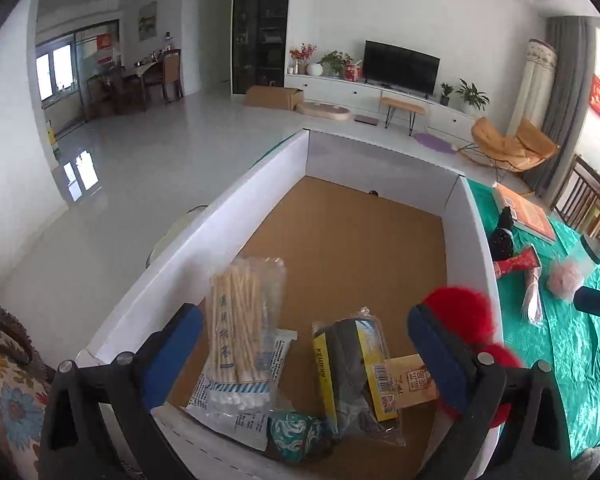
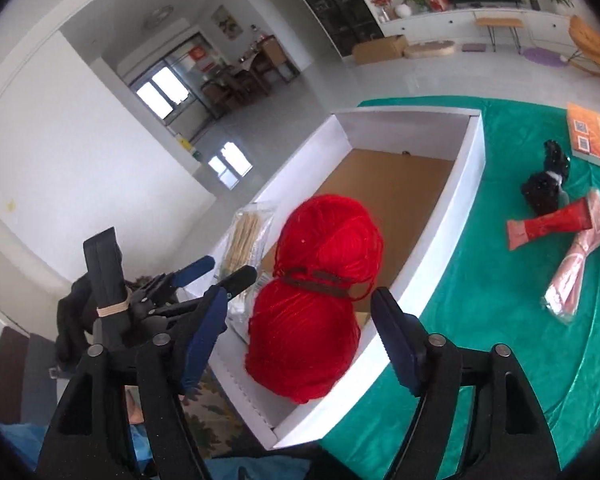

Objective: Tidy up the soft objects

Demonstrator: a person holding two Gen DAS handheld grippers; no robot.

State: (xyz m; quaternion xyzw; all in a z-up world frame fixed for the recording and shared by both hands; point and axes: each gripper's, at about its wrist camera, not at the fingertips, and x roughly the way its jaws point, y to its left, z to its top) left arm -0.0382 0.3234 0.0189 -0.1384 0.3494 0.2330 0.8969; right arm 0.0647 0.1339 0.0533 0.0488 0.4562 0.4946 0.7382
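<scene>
Yarn, a red skein with a dark band round its waist, sits at the near end of the white box, leaning against the box's right wall. The right gripper has its fingers spread to either side of the skein, and no pad visibly presses it; whether it is being let go or approached I cannot tell. If this is a release, the sound way is to draw straight back from the box so a pad does not snag loose strands.

The left gripper hovers over the box's near end, fingers spread and empty. Beneath it lie a pack of cotton swabs, a dark packet with a yellow label and a teal patterned bundle.

Right of the box, on the green surface, wait a black plush toy, a red tube and a pink wrapped pack. The box's right wall stands between them and the free floor inside.
</scene>
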